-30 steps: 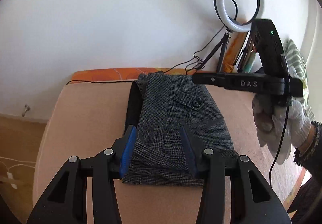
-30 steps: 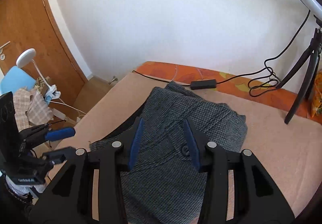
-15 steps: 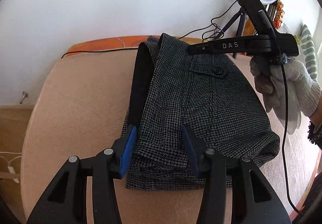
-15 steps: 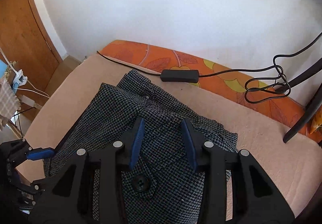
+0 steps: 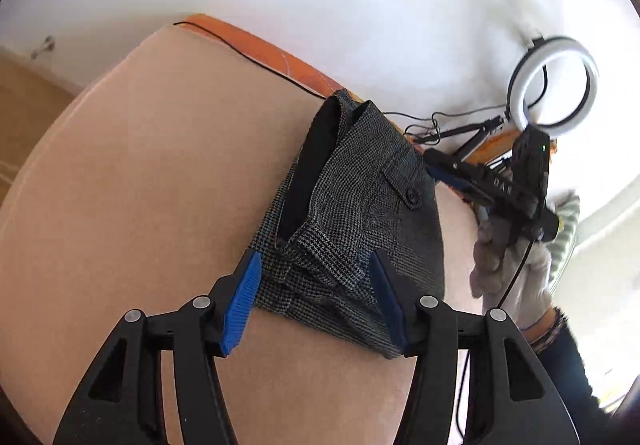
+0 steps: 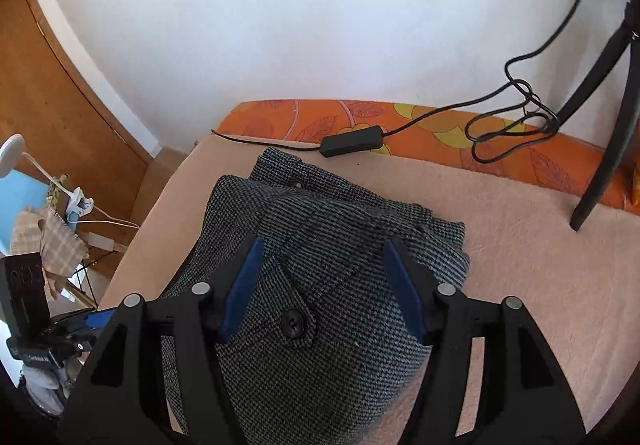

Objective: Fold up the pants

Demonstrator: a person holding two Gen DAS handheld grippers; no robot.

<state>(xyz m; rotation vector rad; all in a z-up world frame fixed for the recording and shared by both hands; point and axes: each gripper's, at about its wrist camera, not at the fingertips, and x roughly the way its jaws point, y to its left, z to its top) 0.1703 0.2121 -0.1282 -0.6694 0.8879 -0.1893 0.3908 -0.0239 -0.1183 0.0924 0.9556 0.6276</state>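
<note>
Left gripper (image 5: 316, 297) apart | right gripper (image 6: 320, 285) apart | folded houndstooth wool pants (image 5: 360, 213), buttoned pocket

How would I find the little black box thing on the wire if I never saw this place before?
Look at the peach blanket and follow it back to the orange flowery strip along the white wall. The black box lies there, just beyond the folded grey pants. It is the only solid oblong lump on the thin black cable.
</note>
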